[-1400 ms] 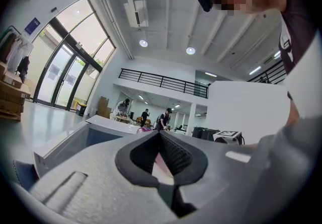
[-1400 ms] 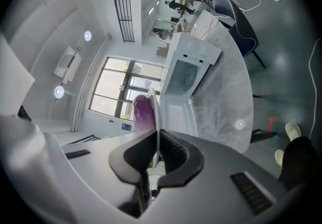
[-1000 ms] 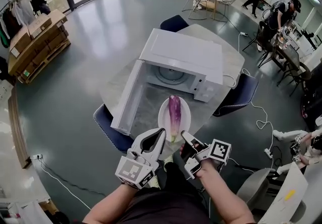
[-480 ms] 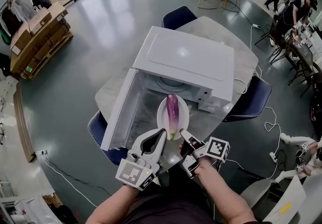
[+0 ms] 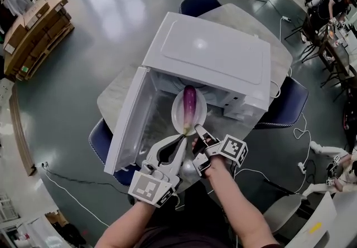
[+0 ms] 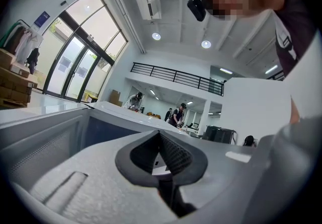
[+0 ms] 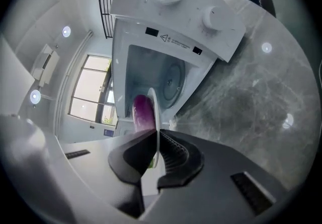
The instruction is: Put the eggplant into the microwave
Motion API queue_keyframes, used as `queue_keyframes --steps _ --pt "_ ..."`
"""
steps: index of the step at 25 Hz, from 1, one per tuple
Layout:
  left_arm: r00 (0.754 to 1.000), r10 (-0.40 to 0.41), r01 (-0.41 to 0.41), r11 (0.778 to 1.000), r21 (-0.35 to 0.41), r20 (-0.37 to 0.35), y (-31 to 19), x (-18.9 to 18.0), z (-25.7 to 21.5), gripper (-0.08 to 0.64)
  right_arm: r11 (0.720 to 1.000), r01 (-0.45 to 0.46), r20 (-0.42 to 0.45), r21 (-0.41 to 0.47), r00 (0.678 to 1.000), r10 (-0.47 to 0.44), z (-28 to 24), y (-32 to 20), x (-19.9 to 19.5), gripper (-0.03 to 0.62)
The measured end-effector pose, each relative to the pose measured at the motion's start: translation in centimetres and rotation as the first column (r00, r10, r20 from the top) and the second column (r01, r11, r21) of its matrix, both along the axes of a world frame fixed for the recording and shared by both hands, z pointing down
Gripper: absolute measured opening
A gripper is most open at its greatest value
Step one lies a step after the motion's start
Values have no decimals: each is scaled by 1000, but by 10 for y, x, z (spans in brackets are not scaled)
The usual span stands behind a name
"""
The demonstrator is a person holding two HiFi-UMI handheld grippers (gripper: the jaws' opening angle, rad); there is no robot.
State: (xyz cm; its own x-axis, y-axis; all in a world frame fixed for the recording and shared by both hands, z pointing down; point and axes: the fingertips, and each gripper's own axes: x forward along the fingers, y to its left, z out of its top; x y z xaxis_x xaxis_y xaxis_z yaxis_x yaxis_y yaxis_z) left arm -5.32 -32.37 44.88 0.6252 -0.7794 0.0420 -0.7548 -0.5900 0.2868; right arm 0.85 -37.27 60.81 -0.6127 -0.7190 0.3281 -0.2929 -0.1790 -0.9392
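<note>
The plate [image 5: 177, 111] with the eggplant [image 5: 189, 105] has gone forward since the earlier frame. It was short of the open microwave [image 5: 212, 57] then, and now its far edge has reached the mouth of the cavity. Both hands have advanced with it.

The right hand-held gripper [image 5: 196, 131] is clamped on the plate's near rim. Its own view shows the thin white rim pinched between the pads, with the purple eggplant lying along the plate just ahead of the jaws. The glass turntable sits farther ahead in line with them. Gripping the plate rather than the vegetable looks deliberate: the round, smooth eggplant rides without being squeezed, and its long axis points into the opening, so it can slide straight in.

The left hand-held gripper [image 5: 182, 141] has its jaws drawn together with nothing clearly held. Its tips are right by the same near rim, just left of the right hand-held gripper, probably to steady or prop the plate. I cannot tell whether they touch it.

The door [image 5: 125, 124] hangs wide open to the left of both hands, clear of the path. The microwave stands on the surface [image 5: 245, 15]. The eggplant is at the threshold, not yet inside. What remains, I judge, is to push on and set the plate down on the turntable.
</note>
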Motion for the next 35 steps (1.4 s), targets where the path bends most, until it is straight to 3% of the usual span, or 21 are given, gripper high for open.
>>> queue_keyframes --steps 8,24,35 --pt "1000 12 -12 1000 6 -6 -24 1 22 8 994 -106 -9 -8 994 106 34 -45 10 18" --pt "1000 9 -9 1000 -1 -9 -47 -1 43 8 980 -196 -73 40 977 198 66 -123 18 18" --pt "1000 -2 2 1000 -22 -11 -57 -9 59 8 962 -217 -134 165 961 240 64 -154 24 21"
